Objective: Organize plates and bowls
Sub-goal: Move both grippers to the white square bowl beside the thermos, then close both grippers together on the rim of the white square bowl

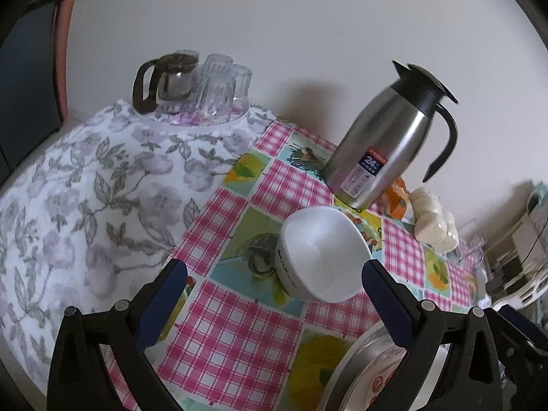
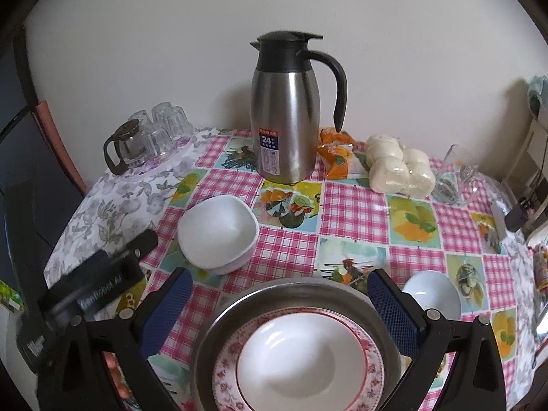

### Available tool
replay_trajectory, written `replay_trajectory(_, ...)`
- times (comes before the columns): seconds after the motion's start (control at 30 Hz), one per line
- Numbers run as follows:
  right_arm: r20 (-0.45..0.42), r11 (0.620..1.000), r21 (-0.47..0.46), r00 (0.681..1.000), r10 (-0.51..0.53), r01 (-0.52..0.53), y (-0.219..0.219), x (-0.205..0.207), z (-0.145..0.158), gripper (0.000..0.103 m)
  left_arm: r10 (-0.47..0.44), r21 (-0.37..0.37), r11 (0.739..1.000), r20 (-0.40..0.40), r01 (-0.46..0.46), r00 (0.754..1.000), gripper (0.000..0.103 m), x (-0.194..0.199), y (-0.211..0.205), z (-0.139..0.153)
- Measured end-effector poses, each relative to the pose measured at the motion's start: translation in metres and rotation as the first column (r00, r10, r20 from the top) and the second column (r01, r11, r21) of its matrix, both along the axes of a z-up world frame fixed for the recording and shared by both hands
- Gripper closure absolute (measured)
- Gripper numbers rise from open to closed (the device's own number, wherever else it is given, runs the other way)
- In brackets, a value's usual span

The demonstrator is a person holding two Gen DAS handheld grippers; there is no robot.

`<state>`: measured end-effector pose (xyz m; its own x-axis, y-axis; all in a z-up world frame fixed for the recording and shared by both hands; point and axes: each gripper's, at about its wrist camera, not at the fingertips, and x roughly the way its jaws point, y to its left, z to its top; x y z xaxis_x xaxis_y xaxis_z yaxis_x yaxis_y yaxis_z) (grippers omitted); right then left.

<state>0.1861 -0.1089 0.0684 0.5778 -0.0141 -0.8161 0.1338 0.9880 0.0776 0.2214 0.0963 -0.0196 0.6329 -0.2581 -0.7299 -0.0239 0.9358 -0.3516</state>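
Checked tablecloth [image 2: 349,205] runs back to the wall, and there is open cloth between the square white bowl [image 2: 219,233] and the steel thermos jug [image 2: 286,116] behind it. Left of that bowl the floral cloth [image 1: 85,188] lies bare up to the glass teapot [image 1: 167,82] and upturned glasses [image 1: 222,85] at the far corner. Bagged buns [image 2: 397,167] and an orange packet [image 2: 337,157] crowd the back right (tight there). The left gripper [image 1: 274,274] hovers low with its fingers spread wide, empty, the square bowl sitting just ahead between the tips. The right gripper [image 2: 279,291] also stands released, its blue pads either side of the metal basin [image 2: 274,291], which holds a floral-rimmed plate [image 2: 226,373] with a white bowl [image 2: 308,363] nested inside. A small white bowl [image 2: 433,294] sits just right of the basin
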Motion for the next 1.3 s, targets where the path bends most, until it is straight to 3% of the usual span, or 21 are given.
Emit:
replay_trajectory(0.3, -0.069, 0.999, 0.018, 0.997, -0.025, 0.026, -0.003, 0.039, -0.012, 0.001, 0.021, -0.07, 0.997, -0.03, -0.023, 0.999, 0.001, 0.016, 0.016, -0.017)
replay_trajectory(0.5, -0.13, 0.998, 0.008, 0.99, -0.056, 0.057, 0.002, 0.063, -0.036, 0.013, 0.022, -0.1, 0.995, -0.063, -0.028, 0.998, 0.002, 0.026, 0.016, -0.03)
replay_trajectory(0.57, -0.146, 0.998, -0.001, 0.987, -0.064, 0.065, 0.004, 0.069, -0.043, 0.021, 0.018, -0.109, 0.994, -0.076, -0.027, 0.997, 0.005, 0.031, 0.015, -0.036)
replay_trajectory(0.63, -0.166, 0.997, 0.013, 0.984, -0.069, 0.072, 0.005, 0.076, -0.051, 0.026, 0.015, -0.118, 0.993, -0.09, -0.025, 0.996, 0.018, 0.033, 0.015, -0.041)
replay_trajectory(0.93, -0.242, 0.997, 0.023, 0.968, -0.066, 0.074, 0.013, 0.1, -0.082, 0.048, -0.016, -0.137, 0.991, -0.137, -0.003, 0.99, 0.021, 0.046, 0.001, -0.063)
replay_trajectory(0.97, -0.25, 0.997, 0.025, 0.966, -0.067, 0.076, 0.014, 0.102, -0.086, 0.051, -0.021, -0.139, 0.99, -0.139, 0.001, 0.99, 0.024, 0.047, -0.001, -0.065)
replay_trajectory(1.03, -0.263, 0.997, 0.024, 0.962, -0.07, 0.079, 0.015, 0.106, -0.093, 0.055, -0.028, -0.139, 0.99, -0.146, 0.007, 0.989, 0.039, 0.049, -0.005, -0.068)
replay_trajectory(1.3, -0.309, 0.998, 0.008, 0.95, -0.054, 0.059, 0.019, 0.12, -0.11, 0.075, -0.053, -0.152, 0.988, -0.162, 0.029, 0.985, 0.046, 0.054, -0.016, -0.077)
